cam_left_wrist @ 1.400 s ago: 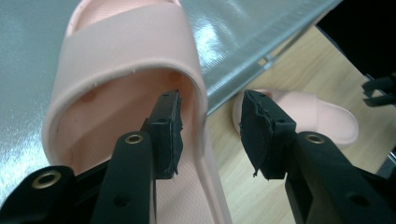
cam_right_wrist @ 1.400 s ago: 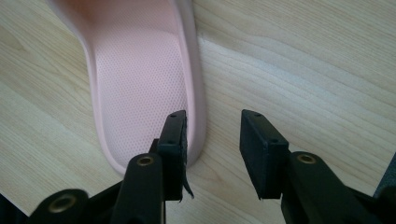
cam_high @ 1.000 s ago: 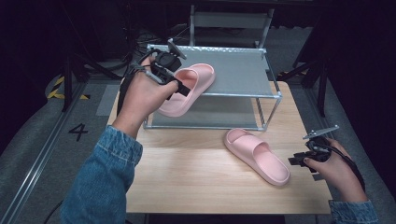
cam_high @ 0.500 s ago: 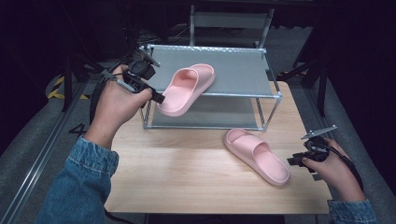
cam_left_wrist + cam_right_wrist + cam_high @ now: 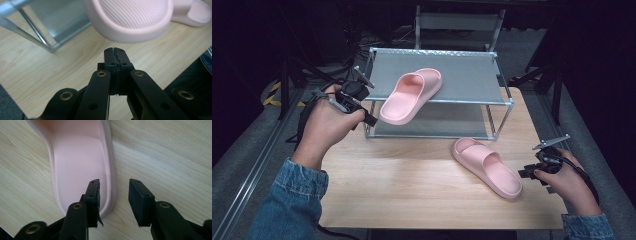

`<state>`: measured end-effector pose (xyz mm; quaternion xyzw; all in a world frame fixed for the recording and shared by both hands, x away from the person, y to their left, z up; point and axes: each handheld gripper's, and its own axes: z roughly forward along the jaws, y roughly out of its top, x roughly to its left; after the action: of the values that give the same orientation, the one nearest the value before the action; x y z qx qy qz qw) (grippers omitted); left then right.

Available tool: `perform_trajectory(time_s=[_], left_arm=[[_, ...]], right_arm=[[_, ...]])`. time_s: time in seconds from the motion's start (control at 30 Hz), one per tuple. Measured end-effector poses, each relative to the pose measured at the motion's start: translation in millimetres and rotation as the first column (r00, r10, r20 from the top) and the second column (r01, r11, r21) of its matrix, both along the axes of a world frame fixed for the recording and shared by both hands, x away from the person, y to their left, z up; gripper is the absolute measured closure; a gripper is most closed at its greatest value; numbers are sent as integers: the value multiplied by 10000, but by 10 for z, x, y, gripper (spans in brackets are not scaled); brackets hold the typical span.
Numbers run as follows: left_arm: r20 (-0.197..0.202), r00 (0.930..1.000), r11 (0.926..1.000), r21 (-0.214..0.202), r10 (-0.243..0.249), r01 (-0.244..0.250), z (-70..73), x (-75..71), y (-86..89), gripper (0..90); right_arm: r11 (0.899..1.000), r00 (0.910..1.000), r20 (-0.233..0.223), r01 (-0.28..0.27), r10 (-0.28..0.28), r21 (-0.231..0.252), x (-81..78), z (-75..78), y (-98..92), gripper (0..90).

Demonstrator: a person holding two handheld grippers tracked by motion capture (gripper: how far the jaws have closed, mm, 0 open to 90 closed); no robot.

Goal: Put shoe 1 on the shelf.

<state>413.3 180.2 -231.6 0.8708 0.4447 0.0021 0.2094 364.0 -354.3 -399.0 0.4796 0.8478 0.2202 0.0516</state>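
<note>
My left gripper point(image 5: 117, 58) has just closed empty, jaws together, beside the slipper point(image 5: 411, 95) overhanging the rack's point(image 5: 492, 102) top shelf. My right gripper point(image 5: 113, 192) straddles the table point(image 5: 402, 170) slipper's point(image 5: 486, 165) heel rim, jaws apart, unclamped.

Bright tabletop, dark surroundings; close-ups soft (slightly blurred)

A metal two-tier rack point(image 5: 492, 97) stands on the wooden table point(image 5: 412, 180).
</note>
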Motion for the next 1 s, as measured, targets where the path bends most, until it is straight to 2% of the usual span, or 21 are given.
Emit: perform_trajectory(time_s=[0.2,0.43,0.67,0.77,0.9,1.0], left_arm=[[-134,9993,9993,-113,-349,348,-52,-34,-102,897],[-11,9968,9967,-184,-796,796,-80,17,-274,897],[-29,9931,9924,-366,-1173,1171,-83,79,-465,897],[-62,9895,9883,-510,-1443,1438,-89,121,-572,897],[-111,9865,9852,-536,-1634,1626,-102,198,-721,897],[-83,9861,9843,-617,-1660,1652,-117,230,-770,897]], right_arm=[[10000,10000,-11,-35,35,-63,4,-11,11,622],[10000,10000,-13,-36,36,-71,5,-12,11,622],[10000,10000,-30,-15,15,-52,-3,-18,1,622],[10000,10000,-23,25,-25,-40,-10,-17,-11,622],[10000,10000,-13,61,-61,-35,-25,-20,-35,622],[10000,10000,-31,83,-83,-33,-33,-22,-46,622]])
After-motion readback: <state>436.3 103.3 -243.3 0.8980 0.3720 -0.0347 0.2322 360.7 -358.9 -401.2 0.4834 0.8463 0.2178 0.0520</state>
